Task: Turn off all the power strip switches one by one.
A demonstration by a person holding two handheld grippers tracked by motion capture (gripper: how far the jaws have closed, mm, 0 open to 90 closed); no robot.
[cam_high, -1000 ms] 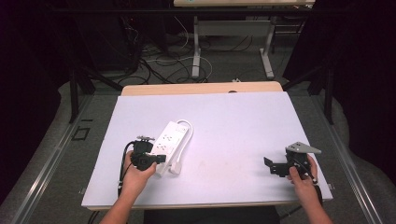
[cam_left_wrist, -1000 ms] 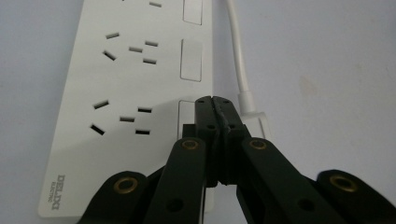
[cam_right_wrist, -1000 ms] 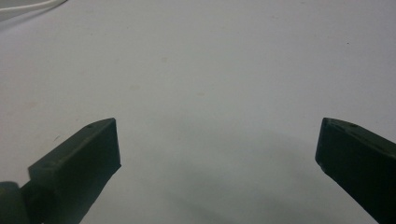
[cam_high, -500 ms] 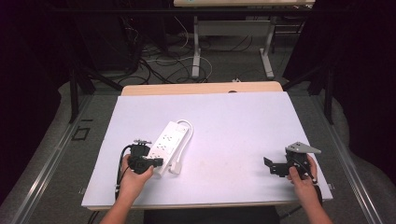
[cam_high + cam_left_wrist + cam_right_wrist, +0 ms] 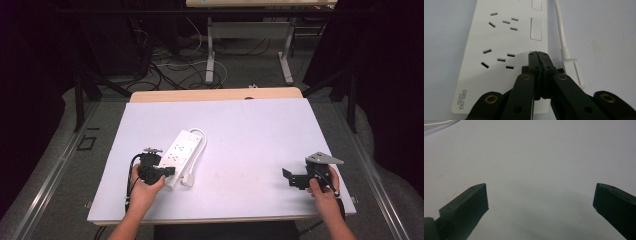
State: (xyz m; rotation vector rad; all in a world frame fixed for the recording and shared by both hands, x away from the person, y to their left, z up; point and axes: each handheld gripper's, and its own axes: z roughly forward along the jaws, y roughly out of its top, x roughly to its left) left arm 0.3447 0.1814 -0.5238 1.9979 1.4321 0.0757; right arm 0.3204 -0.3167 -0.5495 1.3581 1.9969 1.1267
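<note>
A white power strip (image 5: 181, 150) lies slantwise on the white table top (image 5: 260, 130), left of centre. Its cord (image 5: 200, 136) loops round to a white plug (image 5: 188, 180) beside its near end. My left gripper (image 5: 171, 171) is shut with nothing between the jaws. In the left gripper view its tips (image 5: 538, 53) sit just over the near end of the strip (image 5: 499, 37), below a rocker switch (image 5: 536, 28), with the plug (image 5: 574, 68) to the right. My right gripper (image 5: 288, 178) is held near the table's right front corner, open (image 5: 540, 195) over bare table.
A wooden strip (image 5: 215, 95) edges the table's far side. Beyond it, cables (image 5: 170, 70) lie on the dark floor around the legs of another desk (image 5: 211, 45). Dark metal frame bars (image 5: 80, 100) stand to the left and right of the table.
</note>
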